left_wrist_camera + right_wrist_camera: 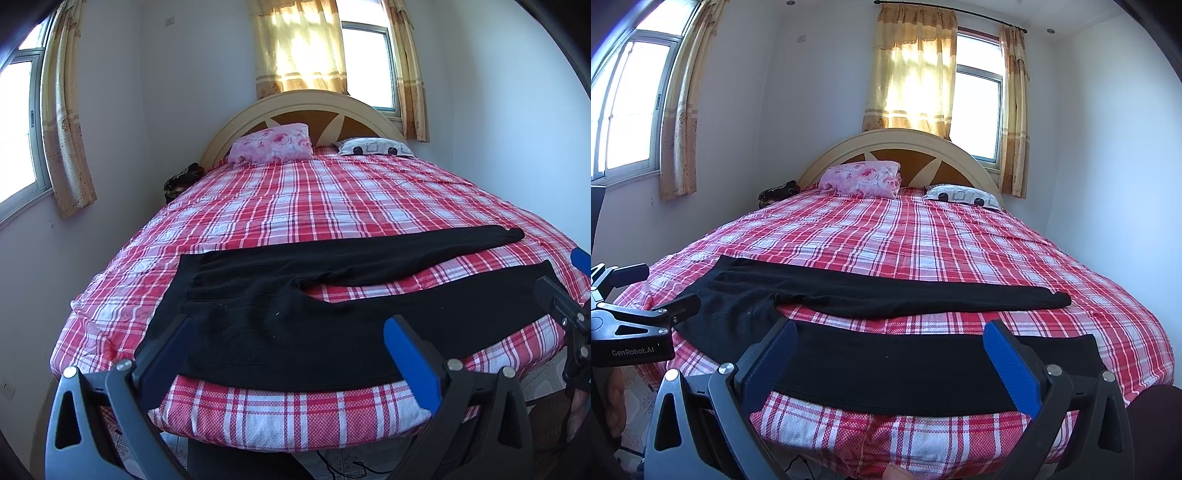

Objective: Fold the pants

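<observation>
— How many garments are lying on the bed?

— One pair of black pants, lying spread flat along the foot edge of the red-and-white checked cover. Its waistband is sitting toward the left corner, and its two legs are running off toward the right side, the near leg along the foot edge, the far leg angling away from it with a wedge of cover showing between them.

— And the grippers?

— Two. The left gripper is hovering over the waist end with its blue-padded fingers spread wide, grasping nothing. The right gripper is hovering over the near leg, likewise released and not holding anything.

— Anything else on the bed?

— Two pillows are resting at the head edge: one pink floral pillow and one white patterned pillow. Behind the headboard, two windows are showing, with curtains hanging beside them.
</observation>
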The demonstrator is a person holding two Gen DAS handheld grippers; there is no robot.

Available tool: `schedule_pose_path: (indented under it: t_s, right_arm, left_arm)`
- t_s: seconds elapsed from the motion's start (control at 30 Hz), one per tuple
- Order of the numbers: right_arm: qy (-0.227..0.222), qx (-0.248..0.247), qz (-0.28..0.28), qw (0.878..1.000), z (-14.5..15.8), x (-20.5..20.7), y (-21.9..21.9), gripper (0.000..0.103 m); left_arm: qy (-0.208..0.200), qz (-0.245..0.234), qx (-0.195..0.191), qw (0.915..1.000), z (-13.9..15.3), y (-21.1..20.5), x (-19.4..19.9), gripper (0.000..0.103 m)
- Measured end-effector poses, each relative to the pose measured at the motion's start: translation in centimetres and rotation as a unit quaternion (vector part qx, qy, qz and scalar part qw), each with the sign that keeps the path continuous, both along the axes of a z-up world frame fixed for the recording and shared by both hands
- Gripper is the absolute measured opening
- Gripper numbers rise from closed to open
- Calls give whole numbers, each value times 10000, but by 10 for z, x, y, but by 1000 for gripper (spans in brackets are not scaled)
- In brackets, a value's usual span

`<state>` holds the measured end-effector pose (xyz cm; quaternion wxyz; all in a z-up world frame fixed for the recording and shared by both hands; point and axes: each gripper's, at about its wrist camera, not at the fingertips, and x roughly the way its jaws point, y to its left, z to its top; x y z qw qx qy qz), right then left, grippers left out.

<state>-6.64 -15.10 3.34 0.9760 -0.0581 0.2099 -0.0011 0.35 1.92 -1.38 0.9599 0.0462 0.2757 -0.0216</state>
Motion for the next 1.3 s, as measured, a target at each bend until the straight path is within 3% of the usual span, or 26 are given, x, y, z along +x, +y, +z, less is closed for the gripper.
schedule_pose_path:
  t_s: [0.53, 0.87, 0.97, 1.1, 1.2, 1.3]
  right_arm:
    - [63, -8, -1, 10000, -4, 1, -1, 102]
    - [325, 106, 50, 9994, -31, 13, -9, 102]
    - [468, 200, 61, 9987, -51, 23, -19, 102]
    - [621, 364, -119, 9973, -69, 38, -43, 102]
    - [563, 479, -266, 9969, -70, 47, -66, 102]
    - [643, 424, -568, 9954, -71, 63, -91, 102]
  left_arm:
    - [72, 1, -8, 10000, -6, 5, 5, 103]
    - [516, -160, -34, 9985, -40, 7, 31, 103]
    - [585, 15, -19, 9983, -49, 31, 56, 103]
    - [794, 476, -332, 9952, -47, 89, 118, 103]
    - [818, 637, -18, 9946, -41, 112, 172, 102]
    - [1070, 735, 165, 9914, -44, 133, 228, 90]
